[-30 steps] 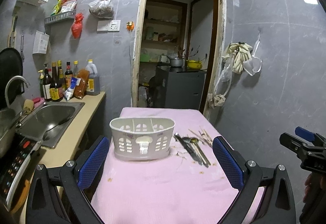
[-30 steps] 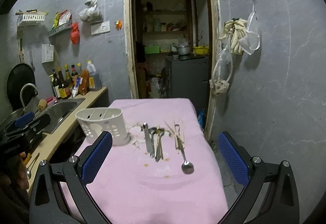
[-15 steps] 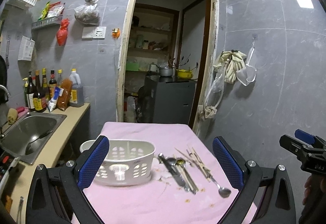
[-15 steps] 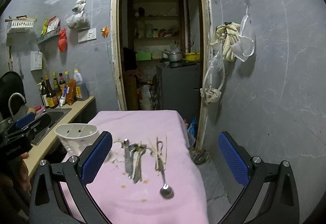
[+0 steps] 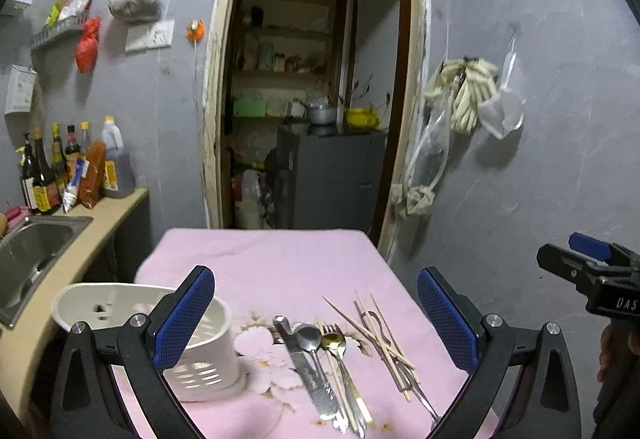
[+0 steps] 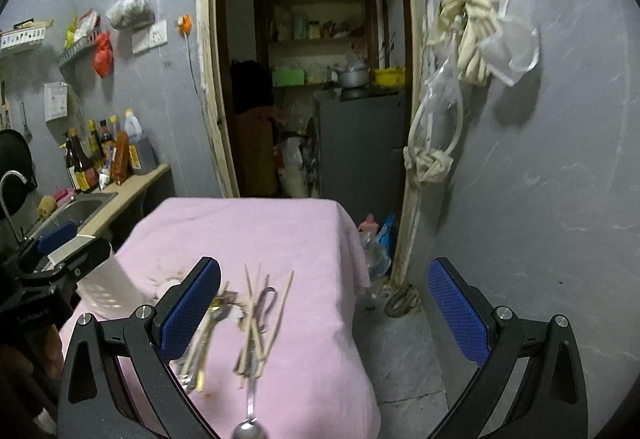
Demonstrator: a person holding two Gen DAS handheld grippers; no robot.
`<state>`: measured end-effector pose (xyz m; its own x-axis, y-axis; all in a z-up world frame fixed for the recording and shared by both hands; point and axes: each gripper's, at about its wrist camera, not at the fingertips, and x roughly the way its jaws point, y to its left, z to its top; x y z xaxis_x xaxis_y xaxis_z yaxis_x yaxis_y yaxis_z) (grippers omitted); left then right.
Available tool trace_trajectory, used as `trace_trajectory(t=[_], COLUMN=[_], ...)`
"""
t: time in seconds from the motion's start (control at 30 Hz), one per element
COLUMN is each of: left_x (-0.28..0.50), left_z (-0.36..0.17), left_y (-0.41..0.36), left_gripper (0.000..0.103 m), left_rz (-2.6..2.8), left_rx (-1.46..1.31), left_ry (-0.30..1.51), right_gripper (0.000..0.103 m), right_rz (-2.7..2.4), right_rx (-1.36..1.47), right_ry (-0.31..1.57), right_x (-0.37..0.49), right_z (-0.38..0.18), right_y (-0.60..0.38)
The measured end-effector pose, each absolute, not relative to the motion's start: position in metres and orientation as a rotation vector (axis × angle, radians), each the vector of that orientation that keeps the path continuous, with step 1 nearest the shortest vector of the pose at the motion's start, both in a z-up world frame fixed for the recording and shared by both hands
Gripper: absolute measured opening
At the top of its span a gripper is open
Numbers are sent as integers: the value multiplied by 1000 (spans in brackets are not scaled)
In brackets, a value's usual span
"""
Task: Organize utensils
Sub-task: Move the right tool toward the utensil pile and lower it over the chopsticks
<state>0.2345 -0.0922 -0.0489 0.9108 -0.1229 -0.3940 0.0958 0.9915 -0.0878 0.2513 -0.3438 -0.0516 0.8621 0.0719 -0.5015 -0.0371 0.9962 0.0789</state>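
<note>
The main risk sat with the loose pile: the chopsticks (image 5: 374, 335) lay crossed over one another and over a long-handled spoon (image 6: 249, 427) just to the right of the knife (image 5: 306, 367). A pinch on one stick would likely have dragged its neighbours or flicked them off the pink cloth of the table (image 5: 272, 263), whose right edge was near. The knife, a spoon (image 5: 309, 335), a fork (image 5: 332, 331) and a gold spoon (image 5: 334, 339) lay packed side by side, so you could easily have lifted two at once. The white caddy (image 5: 200, 359) stood to the left of the knife, near the table's edge, and a careless drop might have tipped it.

Your left tongs (image 5: 312, 319) were spread wide, empty, hanging above the cutlery with the left pad in front of the caddy. Your right tongs (image 6: 324, 311) were just as wide, holding nothing, above the chopsticks.
</note>
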Motion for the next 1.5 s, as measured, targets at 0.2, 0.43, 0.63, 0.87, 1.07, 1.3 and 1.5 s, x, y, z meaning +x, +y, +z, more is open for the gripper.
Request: trace_trajectory(t=[0.2, 0.43, 0.63, 0.87, 1.07, 1.3, 1.5], left_x=[285, 328, 337, 346, 356, 368, 370], left_z=[-82, -113, -124, -125, -138, -165, -186], left_y=[-110, -116, -136, -145, -141, -114, -103], left_gripper=[102, 97, 97, 95, 88, 67, 51], left_rz=[-61, 41, 66, 26, 38, 94, 166], left_rx=[-59, -61, 74, 48, -14, -169, -219], left_ry=[485, 588, 575, 589, 650, 797, 895], right_gripper=[101, 71, 55, 50, 38, 26, 22], right_rz=[109, 212, 291, 322, 324, 362, 380], right_rx=[100, 151, 182, 214, 224, 208, 221], right_ry=[611, 751, 815, 859, 892, 930, 954], right_x=[309, 357, 375, 376, 375, 380, 380], right_z=[-89, -146, -186, -210, -219, -228, -234], right_y=[-353, -342, -322, -318, -326, -316, -304])
